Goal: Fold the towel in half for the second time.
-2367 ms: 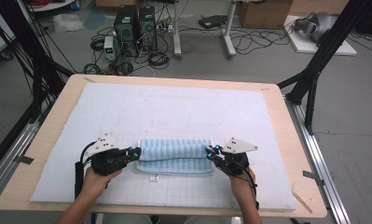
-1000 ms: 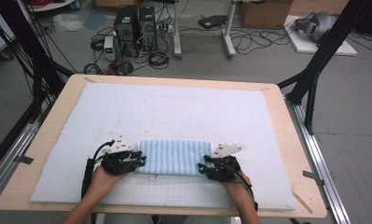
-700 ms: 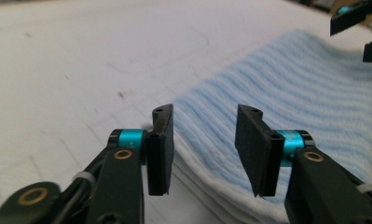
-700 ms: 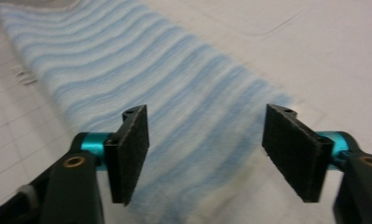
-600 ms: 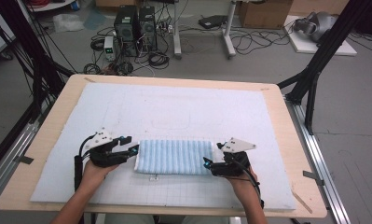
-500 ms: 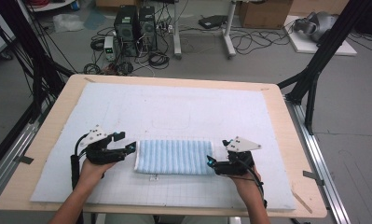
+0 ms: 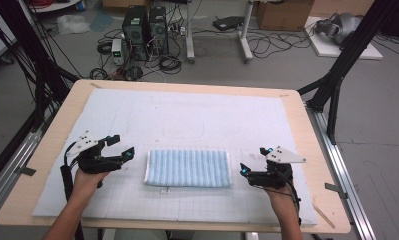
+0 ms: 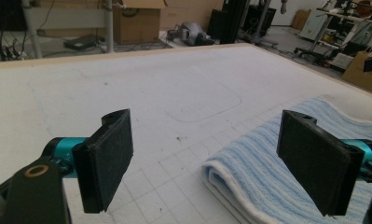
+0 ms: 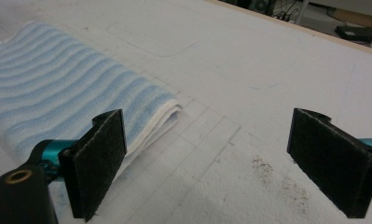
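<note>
Towel: the folded blue-striped towel lies flat on the white mat, between the two claws and apart from both.
Left claw: the left claw has its jaws wide apart with nothing between them; they have just been opening. In the left gripper view the towel's rounded folded end lies just ahead, toward the right-hand jaw, not touched by either pad.
Right claw: the right claw also stands apart and empty, and its jaws too have just been opening. In the right gripper view the towel's layered end lies ahead of the left-hand jaw, clear of it.
Step in hand: I judge that the fold is finished and the towel is released, and both hands are drawing away from its ends.
How to do it well: take each claw straight outward from its end of the towel, with the pads kept wide, so no jaw catches a layer and opens the fold. Lift a little before any sideways move.
Farther from the claws: bare mat, then the far edge of the wooden table.
</note>
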`<act>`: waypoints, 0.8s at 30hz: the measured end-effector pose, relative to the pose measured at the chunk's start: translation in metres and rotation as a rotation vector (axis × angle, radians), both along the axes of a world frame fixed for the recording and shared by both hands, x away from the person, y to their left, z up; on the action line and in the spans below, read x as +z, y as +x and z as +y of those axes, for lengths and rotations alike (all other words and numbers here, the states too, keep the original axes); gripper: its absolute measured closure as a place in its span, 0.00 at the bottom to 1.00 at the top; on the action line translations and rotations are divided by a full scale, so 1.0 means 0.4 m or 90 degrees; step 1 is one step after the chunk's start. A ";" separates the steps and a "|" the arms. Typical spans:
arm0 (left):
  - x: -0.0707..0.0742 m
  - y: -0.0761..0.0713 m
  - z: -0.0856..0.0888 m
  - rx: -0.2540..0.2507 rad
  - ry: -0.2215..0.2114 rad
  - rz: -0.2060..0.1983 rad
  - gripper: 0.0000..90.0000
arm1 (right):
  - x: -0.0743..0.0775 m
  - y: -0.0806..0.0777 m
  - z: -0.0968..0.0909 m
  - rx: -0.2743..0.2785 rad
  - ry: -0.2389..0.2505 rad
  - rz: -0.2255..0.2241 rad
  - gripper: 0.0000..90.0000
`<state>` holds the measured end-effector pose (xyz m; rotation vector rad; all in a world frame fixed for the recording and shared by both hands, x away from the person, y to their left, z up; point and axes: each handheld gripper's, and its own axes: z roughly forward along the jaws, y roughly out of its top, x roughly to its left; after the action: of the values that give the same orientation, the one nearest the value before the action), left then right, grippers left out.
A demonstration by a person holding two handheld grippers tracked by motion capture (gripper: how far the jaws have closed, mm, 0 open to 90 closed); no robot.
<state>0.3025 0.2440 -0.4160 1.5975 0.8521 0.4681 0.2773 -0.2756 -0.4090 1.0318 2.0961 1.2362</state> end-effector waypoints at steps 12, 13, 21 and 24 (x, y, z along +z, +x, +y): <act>0.005 -0.016 0.017 0.011 -0.006 -0.007 0.22 | 0.018 -0.012 -0.016 -0.017 0.005 -0.018 0.12; 0.005 -0.016 0.019 0.010 -0.005 -0.007 0.22 | 0.018 -0.012 -0.015 -0.018 0.007 -0.018 0.12; 0.005 -0.017 0.021 0.013 0.000 -0.007 0.22 | 0.013 -0.007 -0.015 -0.018 0.009 -0.013 0.12; 0.005 -0.018 0.020 0.012 -0.001 -0.006 0.22 | 0.014 -0.007 -0.016 -0.018 0.007 -0.015 0.12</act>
<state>0.2953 0.2518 -0.4141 1.5861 0.8609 0.4887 0.2744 -0.2819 -0.4032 1.0433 2.0526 1.2425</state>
